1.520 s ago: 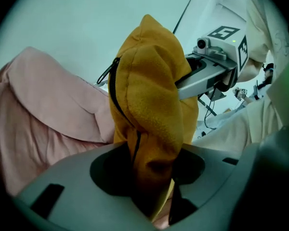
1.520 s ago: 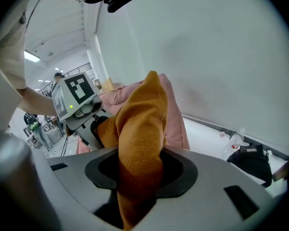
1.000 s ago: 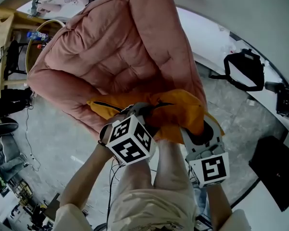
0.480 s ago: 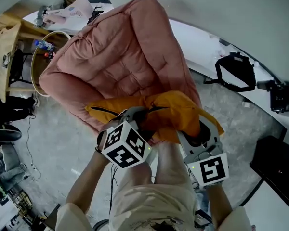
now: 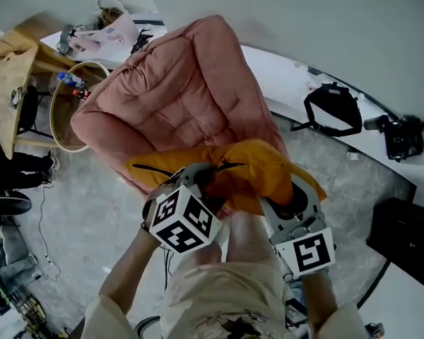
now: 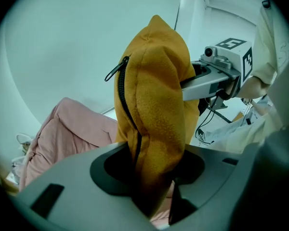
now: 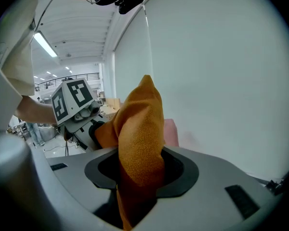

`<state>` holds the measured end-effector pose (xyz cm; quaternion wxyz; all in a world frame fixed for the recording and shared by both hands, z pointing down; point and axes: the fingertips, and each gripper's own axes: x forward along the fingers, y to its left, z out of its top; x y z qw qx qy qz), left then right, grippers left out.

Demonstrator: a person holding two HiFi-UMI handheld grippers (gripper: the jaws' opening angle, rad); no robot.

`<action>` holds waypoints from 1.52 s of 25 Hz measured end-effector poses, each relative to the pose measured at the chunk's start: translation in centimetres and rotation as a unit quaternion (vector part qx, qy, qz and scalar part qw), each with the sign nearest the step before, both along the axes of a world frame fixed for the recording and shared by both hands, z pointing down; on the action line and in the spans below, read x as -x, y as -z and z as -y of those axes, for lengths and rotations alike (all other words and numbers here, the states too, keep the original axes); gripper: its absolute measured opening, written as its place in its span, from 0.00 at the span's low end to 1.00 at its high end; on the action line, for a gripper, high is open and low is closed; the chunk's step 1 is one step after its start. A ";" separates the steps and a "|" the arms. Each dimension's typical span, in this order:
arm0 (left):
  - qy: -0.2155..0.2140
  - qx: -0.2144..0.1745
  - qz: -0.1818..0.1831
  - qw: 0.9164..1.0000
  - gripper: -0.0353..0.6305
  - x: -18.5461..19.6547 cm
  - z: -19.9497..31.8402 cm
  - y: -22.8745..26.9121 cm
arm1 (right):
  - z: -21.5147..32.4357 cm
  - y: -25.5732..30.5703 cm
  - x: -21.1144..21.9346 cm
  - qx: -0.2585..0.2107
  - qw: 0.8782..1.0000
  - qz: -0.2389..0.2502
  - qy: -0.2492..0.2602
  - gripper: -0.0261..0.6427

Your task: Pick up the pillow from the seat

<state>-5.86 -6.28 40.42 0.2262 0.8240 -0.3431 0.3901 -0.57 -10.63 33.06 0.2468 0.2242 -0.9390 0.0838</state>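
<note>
No legible text, labels, brands or numbers

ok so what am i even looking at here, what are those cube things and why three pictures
No robot here: a person works two hand-held two-jaw tools. The marker cubes are part of those tools. One picture is from a camera on the person's head, looking down; the other two cameras ride on the left gripper and right gripper. Both sets of jaws are shut on one orange pillow, held up close to a pink padded seat.
</note>
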 end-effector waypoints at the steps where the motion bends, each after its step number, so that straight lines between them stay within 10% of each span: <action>1: -0.001 -0.004 0.002 1.000 0.34 -0.2 -0.4 0.4 | -0.4 0.5 -0.3 -0.004 1.000 0.001 -0.001 0.33; 38: -0.025 -0.065 0.019 0.997 0.34 -0.4 -14.5 9.2 | -15.6 9.6 -1.1 -0.071 0.996 0.031 -0.045 0.34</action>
